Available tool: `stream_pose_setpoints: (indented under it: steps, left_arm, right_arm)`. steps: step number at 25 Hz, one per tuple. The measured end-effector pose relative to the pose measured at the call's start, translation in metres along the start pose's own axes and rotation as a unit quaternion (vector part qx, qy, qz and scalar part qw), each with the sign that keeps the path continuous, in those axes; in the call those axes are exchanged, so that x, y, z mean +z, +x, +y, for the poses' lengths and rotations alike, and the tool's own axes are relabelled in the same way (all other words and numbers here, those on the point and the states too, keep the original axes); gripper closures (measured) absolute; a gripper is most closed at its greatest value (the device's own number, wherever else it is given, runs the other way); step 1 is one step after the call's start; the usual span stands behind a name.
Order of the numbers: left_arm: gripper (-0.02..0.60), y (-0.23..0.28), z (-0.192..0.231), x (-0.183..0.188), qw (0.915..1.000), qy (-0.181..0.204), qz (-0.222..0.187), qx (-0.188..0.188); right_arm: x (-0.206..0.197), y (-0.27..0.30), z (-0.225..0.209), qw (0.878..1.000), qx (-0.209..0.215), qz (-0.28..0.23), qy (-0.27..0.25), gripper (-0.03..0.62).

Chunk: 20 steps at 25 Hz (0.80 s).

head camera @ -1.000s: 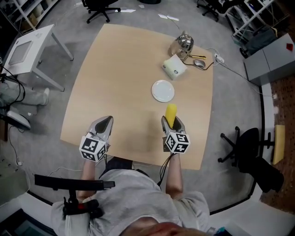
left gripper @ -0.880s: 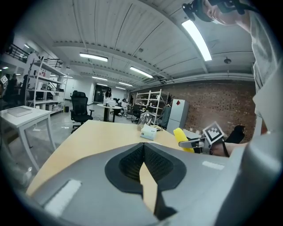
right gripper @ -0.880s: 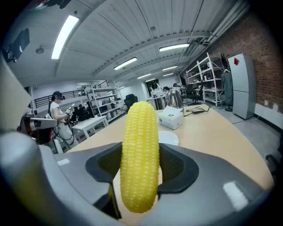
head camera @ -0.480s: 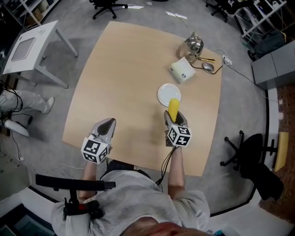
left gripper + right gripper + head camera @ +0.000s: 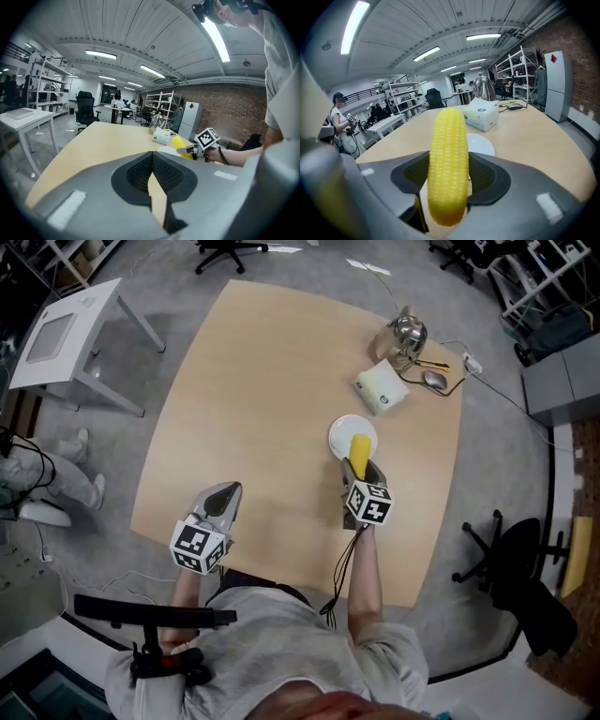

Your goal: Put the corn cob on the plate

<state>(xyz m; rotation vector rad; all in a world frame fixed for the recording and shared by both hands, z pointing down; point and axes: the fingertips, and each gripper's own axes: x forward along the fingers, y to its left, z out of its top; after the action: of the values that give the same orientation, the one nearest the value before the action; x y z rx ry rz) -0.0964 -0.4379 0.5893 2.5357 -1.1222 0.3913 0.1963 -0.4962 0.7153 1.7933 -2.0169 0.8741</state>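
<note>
The yellow corn cob (image 5: 358, 452) (image 5: 448, 159) is clamped lengthwise between the jaws of my right gripper (image 5: 361, 468) (image 5: 449, 174), its tip reaching over the near edge of the small white plate (image 5: 351, 433) (image 5: 483, 143). From the left gripper view the corn cob (image 5: 180, 143) and plate (image 5: 166, 150) show far ahead to the right. My left gripper (image 5: 221, 499) (image 5: 153, 169) hovers over the table's near left part, jaws shut with nothing between them.
A white tissue box (image 5: 381, 390) (image 5: 482, 115), a metal kettle (image 5: 405, 335) and a computer mouse (image 5: 436, 380) with cable sit at the wooden table's (image 5: 253, 399) far right. A white side table (image 5: 70, 332) and office chairs stand around.
My right gripper carried the corn cob forward toward the plate, so its tip now overlaps the plate's near edge. The left gripper shifted only slightly.
</note>
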Motion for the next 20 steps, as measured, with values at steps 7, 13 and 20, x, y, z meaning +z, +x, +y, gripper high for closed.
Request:
stream_pose_setpoints:
  steps: [7,13,20]
  left_arm:
    - [0.561,0.014,0.014,-0.004,1.0,-0.004,0.006,0.001]
    - [0.561,0.019,0.02,-0.007,0.9999,-0.011,0.008,0.004]
    - [0.561,0.014,0.022,-0.005,0.9998,-0.016,0.01,0.011]
  right_arm:
    - [-0.001,0.032,-0.011,1.0,-0.01,0.022,0.011,0.342]
    - [-0.004,0.051,-0.019,0.999,-0.019,0.043,0.006,0.342]
    - [-0.007,0.058,-0.02,0.998,-0.027,0.059,0.003,0.342]
